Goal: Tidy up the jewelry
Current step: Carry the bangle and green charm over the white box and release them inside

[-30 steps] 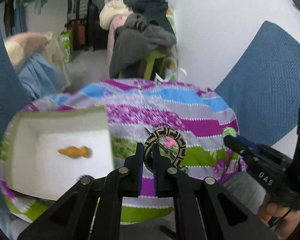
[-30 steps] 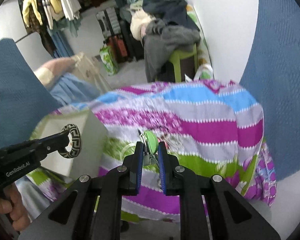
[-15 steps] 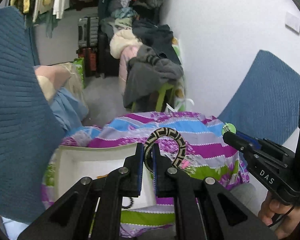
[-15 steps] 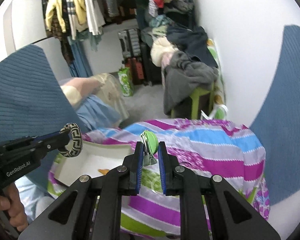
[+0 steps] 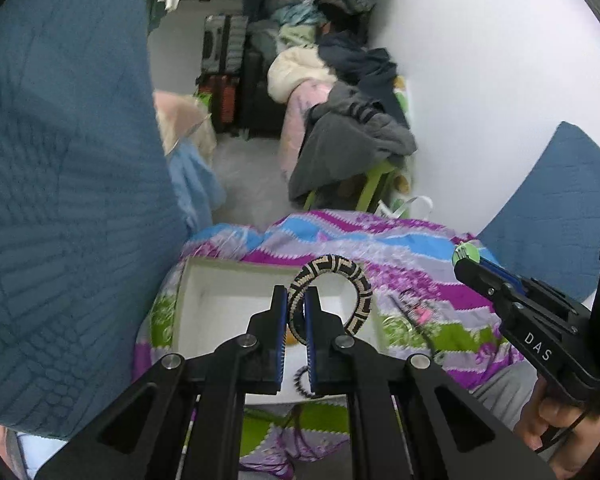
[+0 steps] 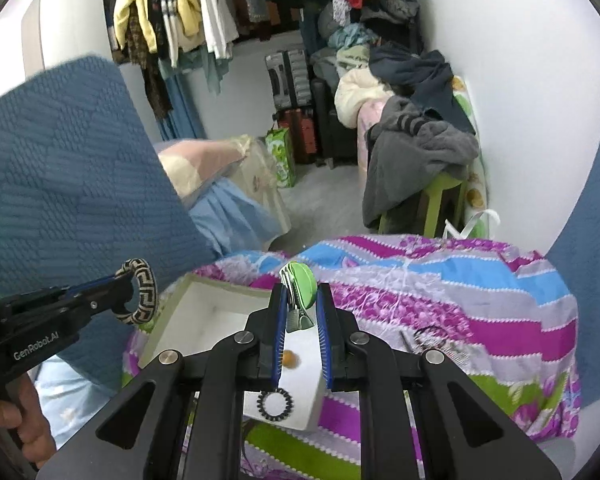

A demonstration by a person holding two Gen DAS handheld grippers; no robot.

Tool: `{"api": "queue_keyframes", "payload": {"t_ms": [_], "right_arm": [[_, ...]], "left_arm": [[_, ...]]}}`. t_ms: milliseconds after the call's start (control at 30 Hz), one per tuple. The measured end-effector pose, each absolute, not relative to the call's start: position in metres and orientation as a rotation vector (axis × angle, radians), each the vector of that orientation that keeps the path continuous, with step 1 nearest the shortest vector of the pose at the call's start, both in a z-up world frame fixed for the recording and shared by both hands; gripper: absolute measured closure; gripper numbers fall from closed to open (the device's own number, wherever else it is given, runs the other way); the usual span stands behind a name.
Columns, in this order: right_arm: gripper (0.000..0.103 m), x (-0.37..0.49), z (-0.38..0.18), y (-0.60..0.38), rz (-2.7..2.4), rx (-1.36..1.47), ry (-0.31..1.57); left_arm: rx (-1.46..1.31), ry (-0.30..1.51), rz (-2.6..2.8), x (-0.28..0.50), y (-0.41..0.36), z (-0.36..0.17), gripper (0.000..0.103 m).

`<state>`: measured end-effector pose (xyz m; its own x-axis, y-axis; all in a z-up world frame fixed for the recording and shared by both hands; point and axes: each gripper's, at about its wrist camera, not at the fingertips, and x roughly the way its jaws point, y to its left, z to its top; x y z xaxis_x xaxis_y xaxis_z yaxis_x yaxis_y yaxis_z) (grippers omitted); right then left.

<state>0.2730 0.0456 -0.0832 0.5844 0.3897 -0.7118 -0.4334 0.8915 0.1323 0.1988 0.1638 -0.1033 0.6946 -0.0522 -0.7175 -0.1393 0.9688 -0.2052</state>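
My left gripper (image 5: 296,300) is shut on a black-and-cream patterned bangle (image 5: 340,280) and holds it above the white box (image 5: 204,308). It also shows in the right wrist view (image 6: 138,296). My right gripper (image 6: 302,300) is shut on a green hair clip (image 6: 300,292), held above the same box (image 6: 204,320); its jaws stand a little wider than before. Inside the box lie an orange piece (image 6: 289,359) and a black beaded ring (image 6: 275,402). The right gripper tip with the clip shows in the left wrist view (image 5: 466,258).
The box sits on a table covered with a striped purple, blue and green cloth (image 6: 440,300). Loose jewelry pieces (image 6: 432,336) lie on the cloth right of the box. Blue quilted cushions (image 5: 60,200) flank both sides. A chair piled with clothes (image 6: 416,152) stands behind.
Both grippers have risen and pulled back from the table with their items; the box now lies below them. The right jaws have widened slightly around the clip.
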Motion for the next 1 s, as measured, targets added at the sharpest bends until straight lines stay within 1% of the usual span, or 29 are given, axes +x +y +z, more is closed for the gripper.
{"api": "queue_keyframes", "payload": {"t_ms": [200, 533, 733, 867, 933, 967, 1000], "right_arm": [[0.091, 0.274, -0.129, 0.073, 0.508, -0.087, 0.927], [0.091, 0.275, -0.195, 0.097, 0.514, -0.135, 1.088], [0.09, 0.273, -0.214, 0.1, 0.517, -0.165, 1.134], [0.09, 0.271, -0.215, 0.099, 0.521, -0.16, 1.146], [0.084, 0.271, -0.213, 0.098, 0.518, -0.16, 1.148], [0.077, 0.271, -0.211, 0.097, 0.525, -0.154, 1.144], [0.074, 0.27, -0.207, 0.096, 0.536, -0.145, 1.133]], "left_arm": [[-0.3, 0.876, 0.064, 0.201, 0.188, -0.15, 0.096], [-0.3, 0.993, 0.084, 0.21, 0.201, -0.213, 0.096], [-0.309, 1.055, 0.077, 0.215, 0.2, -0.244, 0.096], [-0.312, 1.033, 0.075, 0.212, 0.198, -0.243, 0.094], [-0.326, 1.015, 0.063, 0.21, 0.198, -0.236, 0.094], [-0.324, 1.01, 0.062, 0.209, 0.197, -0.233, 0.094], [-0.32, 1.004, 0.063, 0.209, 0.196, -0.227, 0.094]]}}
